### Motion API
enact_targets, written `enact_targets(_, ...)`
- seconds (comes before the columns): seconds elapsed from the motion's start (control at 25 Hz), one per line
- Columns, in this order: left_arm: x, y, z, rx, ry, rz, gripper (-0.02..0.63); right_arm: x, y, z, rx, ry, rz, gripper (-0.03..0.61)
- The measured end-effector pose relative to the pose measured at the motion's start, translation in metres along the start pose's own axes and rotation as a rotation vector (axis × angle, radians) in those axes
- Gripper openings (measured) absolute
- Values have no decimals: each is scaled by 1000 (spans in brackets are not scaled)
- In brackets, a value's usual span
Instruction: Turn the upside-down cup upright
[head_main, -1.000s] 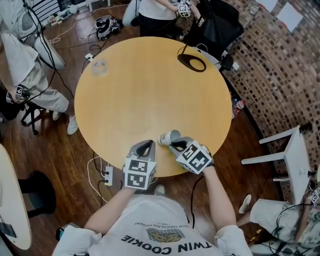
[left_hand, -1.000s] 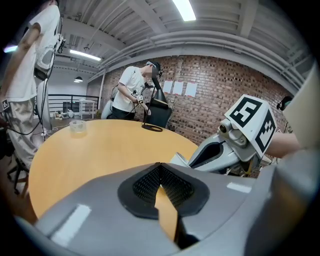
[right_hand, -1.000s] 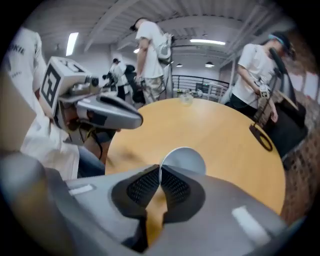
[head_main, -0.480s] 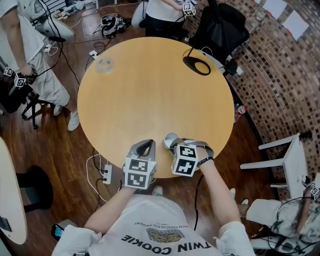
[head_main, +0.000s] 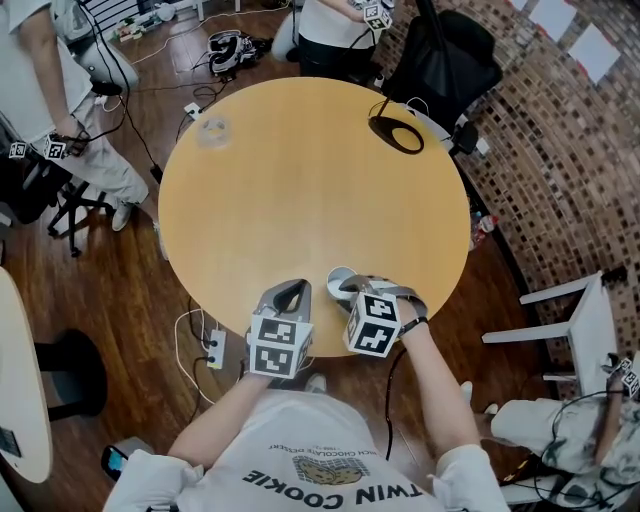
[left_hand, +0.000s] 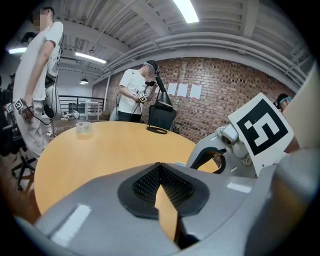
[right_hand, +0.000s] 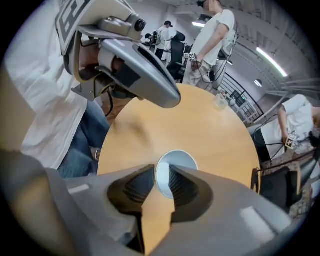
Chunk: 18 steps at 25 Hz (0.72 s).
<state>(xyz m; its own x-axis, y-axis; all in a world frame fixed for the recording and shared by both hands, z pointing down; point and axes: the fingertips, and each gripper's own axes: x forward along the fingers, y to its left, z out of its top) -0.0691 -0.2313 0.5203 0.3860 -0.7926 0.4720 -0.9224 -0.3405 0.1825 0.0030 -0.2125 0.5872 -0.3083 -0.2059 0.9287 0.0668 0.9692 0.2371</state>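
Head view on record. Clerk: where does the cup (head_main: 341, 277) stand?
Inspector: Upright on the round wooden table (head_main: 300, 190), mouth up, close to the edge nearest the wearer (head_main: 320, 460). Pale body, white rim.
Clerk: And the right gripper (head_main: 350, 289)?
Inspector: Directly over the cup, pointing steeply down. The right gripper view looks straight into the open mouth. One pad sits outside the cup's near wall, the other over its inside, so the wall stands between them. The jaws are opening; a gap shows between the pads, and neither pad is seen pressing on the wall.
Clerk: Left gripper (head_main: 291, 292)?
Inspector: Near the cup on its left, over the table's near edge, apart from it. The left gripper view shows its tips pressed together with nothing between them; only table surface shows through the wedge below the tips.
Clerk: Anything else on the table?
Inspector: Two items, both at the far side, well apart from the cup: a black ring-shaped object (head_main: 397, 133) toward the right, a small clear round item (head_main: 211, 129) toward the left. I cannot identify either more closely.
Clerk: Surroundings?
Inspector: One person (head_main: 30, 60) stands at the table's left, a second person (head_main: 330, 25) at its far side. A brick wall (left_hand: 225, 95) runs behind, as the left gripper view shows. Dark wooden floor (head_main: 130, 330) around the table.
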Motion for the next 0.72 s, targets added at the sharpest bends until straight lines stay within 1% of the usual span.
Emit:
enact_targets(0.2,-5,-14,2,18,-7,17,6,-25,-6,9,70,-123,-105,83)
enact_targets(0.48,-19,-50,6,14,-35,60,6,-69,1,9,183,-293,-200,83)
enact_targets(0.64,-33,-76,5,16,-60,89,6,-97,5,2,352,-409,-292,83)
enact_targets(0.72,-39,-87,5,23,-70,101,6,-106,9,0,435,-465,-310,83)
